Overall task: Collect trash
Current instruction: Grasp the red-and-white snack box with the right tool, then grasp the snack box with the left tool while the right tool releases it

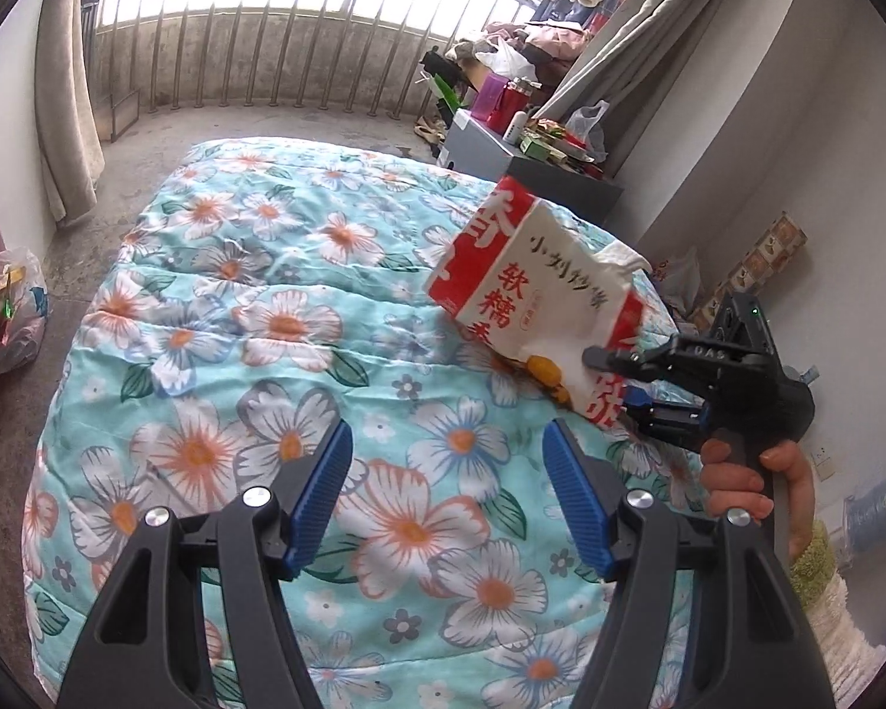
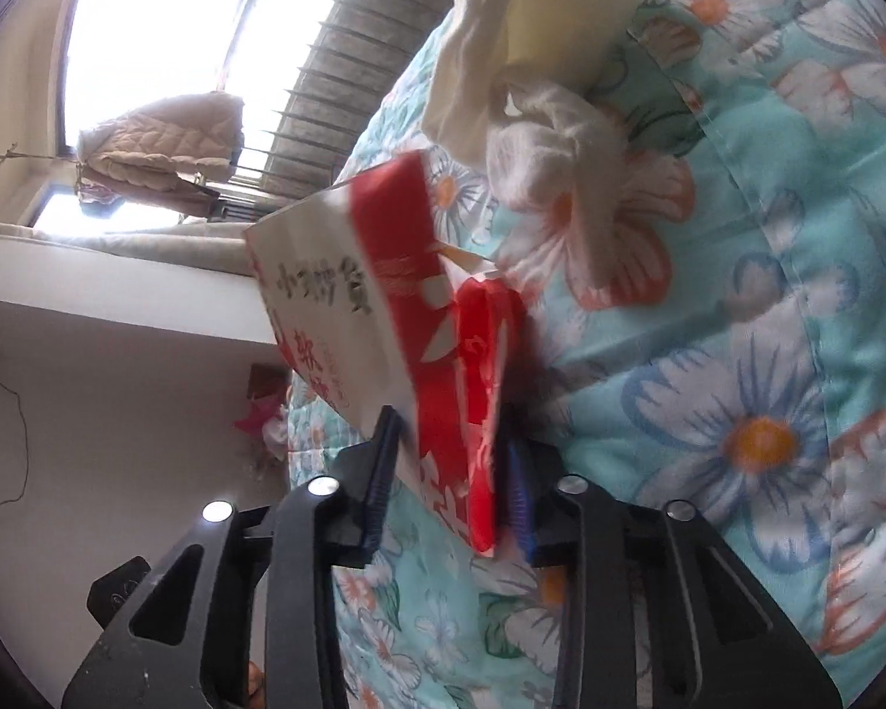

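Note:
A red and white paper snack bag point(image 1: 531, 289) with Chinese print is held up over the floral quilt point(image 1: 266, 325). My right gripper point(image 1: 611, 381) is shut on the bag's lower edge; in the right wrist view the bag point(image 2: 384, 319) sits clamped between the two blue pads of my right gripper point(image 2: 449, 467). My left gripper point(image 1: 449, 496) is open and empty, low over the quilt, left of and below the bag. A crumpled white tissue point(image 2: 537, 148) lies on the quilt point(image 2: 738, 295) beyond the bag, next to a pale yellow packet point(image 2: 567, 12).
A plastic bag with rubbish point(image 1: 6, 307) stands on the concrete floor at the bed's left. A grey cabinet point(image 1: 502, 159) loaded with bottles and boxes stands behind the bed on the right. A wall runs along the right side.

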Motion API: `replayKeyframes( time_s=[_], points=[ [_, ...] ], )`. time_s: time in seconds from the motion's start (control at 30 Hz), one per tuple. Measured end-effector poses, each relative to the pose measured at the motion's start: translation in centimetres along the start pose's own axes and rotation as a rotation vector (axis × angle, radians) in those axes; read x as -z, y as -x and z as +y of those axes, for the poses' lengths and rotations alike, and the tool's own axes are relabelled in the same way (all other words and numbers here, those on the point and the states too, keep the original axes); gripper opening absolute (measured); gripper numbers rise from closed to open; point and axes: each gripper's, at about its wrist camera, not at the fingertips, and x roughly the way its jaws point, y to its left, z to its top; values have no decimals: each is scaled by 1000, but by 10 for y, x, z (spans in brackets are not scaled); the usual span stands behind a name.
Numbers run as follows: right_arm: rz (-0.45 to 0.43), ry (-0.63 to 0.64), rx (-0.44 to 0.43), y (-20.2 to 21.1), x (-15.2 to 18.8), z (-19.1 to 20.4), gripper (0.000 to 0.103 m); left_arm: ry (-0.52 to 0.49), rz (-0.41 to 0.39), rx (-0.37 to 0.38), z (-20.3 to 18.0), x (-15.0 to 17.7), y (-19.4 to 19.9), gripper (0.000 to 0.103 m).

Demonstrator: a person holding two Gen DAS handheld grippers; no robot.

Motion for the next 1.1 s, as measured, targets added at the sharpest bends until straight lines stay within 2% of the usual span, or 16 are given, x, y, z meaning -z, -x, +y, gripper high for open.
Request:
replayKeyframes(
  time_s=[0.07,0.27,0.33,0.53,0.67,0.77,0.83,0.9,0.97,1.0,1.1],
  points=[
    [15,-19,-10,-1,9,-2,19,2,5,15,-3,2,-1,65],
    [42,-64,-37,8,40,-4,16,16,41,86,-15,10,-6,65],
    [63,-86,-72,7,50,-9,16,25,80,121,-21,16,-13,65],
    [85,-115,-107,12,83,-20,15,50,179,196,-36,34,-38,65],
    [121,-190,-203,17,93,-31,14,124,232,271,-32,41,-51,65],
    [150,-253,-295,24,99,-44,14,147,234,296,-30,39,-55,65],
    [174,-294,-368,22,102,-48,14,166,229,321,-29,38,-55,58],
    [188,-291,-381,18,103,-44,14,171,223,336,-30,37,-55,51],
    [203,-276,-370,12,105,-36,14,163,209,310,-31,36,-55,40],
    [206,-263,-361,15,106,-34,15,157,206,306,-30,35,-56,39],
    [186,-187,-293,20,101,-22,27,170,203,324,-26,35,-56,31]
  ],
)
